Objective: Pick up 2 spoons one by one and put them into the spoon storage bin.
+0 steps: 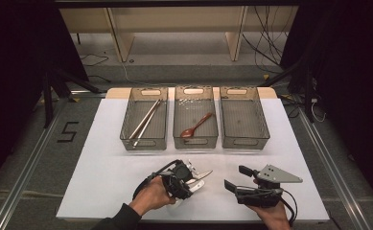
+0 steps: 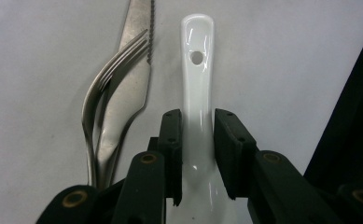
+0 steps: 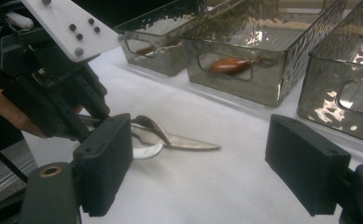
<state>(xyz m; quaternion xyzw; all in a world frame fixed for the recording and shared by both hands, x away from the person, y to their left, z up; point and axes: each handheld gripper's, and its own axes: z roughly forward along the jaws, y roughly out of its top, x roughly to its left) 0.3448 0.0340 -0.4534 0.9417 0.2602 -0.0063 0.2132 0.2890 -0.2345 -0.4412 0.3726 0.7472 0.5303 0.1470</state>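
Note:
A white ceramic spoon [image 2: 197,70] lies on the white table with its handle between the jaws of my left gripper [image 2: 198,116], whose pads sit against both sides of the handle. Just to its left rest a metal fork [image 2: 109,88] and a serrated knife [image 2: 137,93], overlapping. In the high view my left gripper [image 1: 186,178] is near the front edge over this cutlery. My right gripper [image 1: 234,176] stands beside it, open and empty, pointing toward the cutlery. From the right gripper view, the fork [image 3: 153,126] lies over the knife [image 3: 193,143] beyond my right gripper [image 3: 207,163].
Three clear bins stand in a row at the back: the left bin [image 1: 126,122] holds metal chopsticks [image 1: 145,122], the middle bin [image 1: 177,129] holds a brown spoon [image 1: 196,127], and the right bin [image 1: 265,129] has nothing in it. Bare white tabletop lies between bins and grippers.

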